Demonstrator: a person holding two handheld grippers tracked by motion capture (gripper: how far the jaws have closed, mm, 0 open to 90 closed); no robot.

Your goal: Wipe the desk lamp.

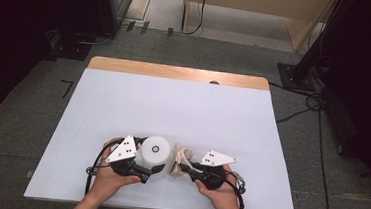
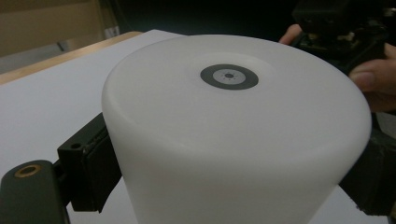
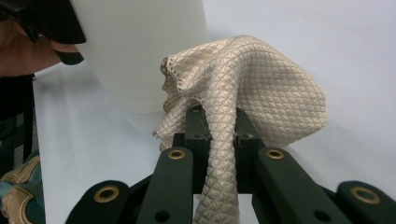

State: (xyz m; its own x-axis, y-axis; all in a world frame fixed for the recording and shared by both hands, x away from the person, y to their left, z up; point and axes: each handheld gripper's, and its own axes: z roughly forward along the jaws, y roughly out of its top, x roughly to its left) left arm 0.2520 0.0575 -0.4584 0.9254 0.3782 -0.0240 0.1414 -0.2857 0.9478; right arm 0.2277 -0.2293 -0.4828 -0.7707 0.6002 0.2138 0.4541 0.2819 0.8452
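Note:
A white cylinder (image 1: 155,151) with a grey ring mark on its top stands near the table's front edge. My left gripper (image 1: 151,157) is shut on it; in the left gripper view the black pads (image 2: 91,161) press both sides of the white cylinder (image 2: 233,140). Right beside it, my right gripper (image 1: 182,168) is shut on a beige quilted cloth (image 1: 182,157). In the right gripper view the cloth (image 3: 243,88) bunches up above the jaws, a strip of it pinched between them, and brushes against the cylinder (image 3: 140,51).
The white table top (image 1: 173,103) has a wooden strip (image 1: 176,72) along its far edge. Grey floor with cables (image 1: 314,102) and dark stands surrounds it. Both of the person's hands come in at the table's front edge.

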